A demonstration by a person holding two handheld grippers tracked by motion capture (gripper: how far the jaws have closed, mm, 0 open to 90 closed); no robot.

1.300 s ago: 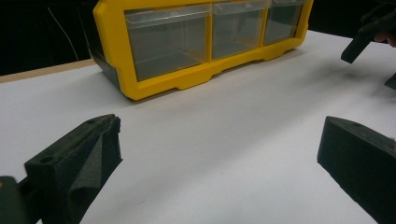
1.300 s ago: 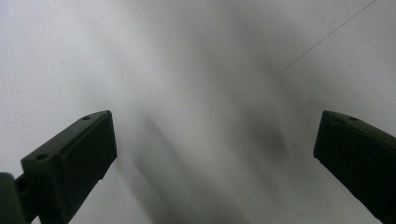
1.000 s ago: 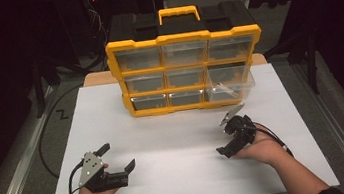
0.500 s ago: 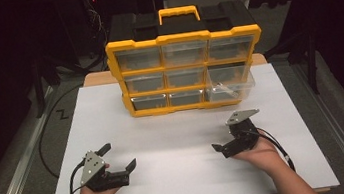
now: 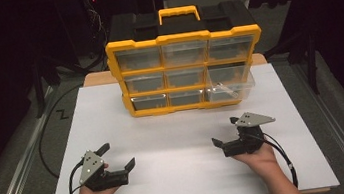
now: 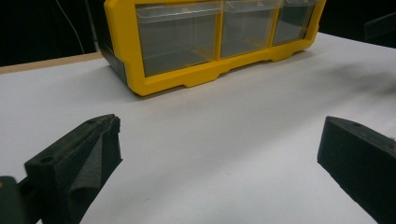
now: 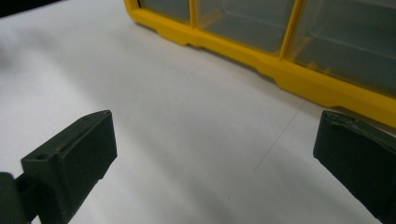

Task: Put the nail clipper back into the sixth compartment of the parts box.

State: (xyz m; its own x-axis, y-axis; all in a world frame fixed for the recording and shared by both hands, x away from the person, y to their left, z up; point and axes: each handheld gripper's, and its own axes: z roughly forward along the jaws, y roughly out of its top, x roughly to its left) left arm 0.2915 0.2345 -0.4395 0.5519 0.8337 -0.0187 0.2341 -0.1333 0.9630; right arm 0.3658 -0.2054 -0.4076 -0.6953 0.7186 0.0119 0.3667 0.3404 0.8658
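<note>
Nearest, the left tongs (image 5: 117, 157) and right tongs (image 5: 225, 133) sit low over the white tabletop (image 5: 176, 142), each spread wide and holding nothing. Both hands rest near the front edge, palms under the tools, jaws aimed toward the yellow drawer organizer (image 5: 187, 72) standing well apart at the far side. Its bottom-right clear drawer (image 5: 232, 89) juts out. To close it well, I'd bring the right tongs square to the drawer front and push evenly, steadying the case with the left
</note>
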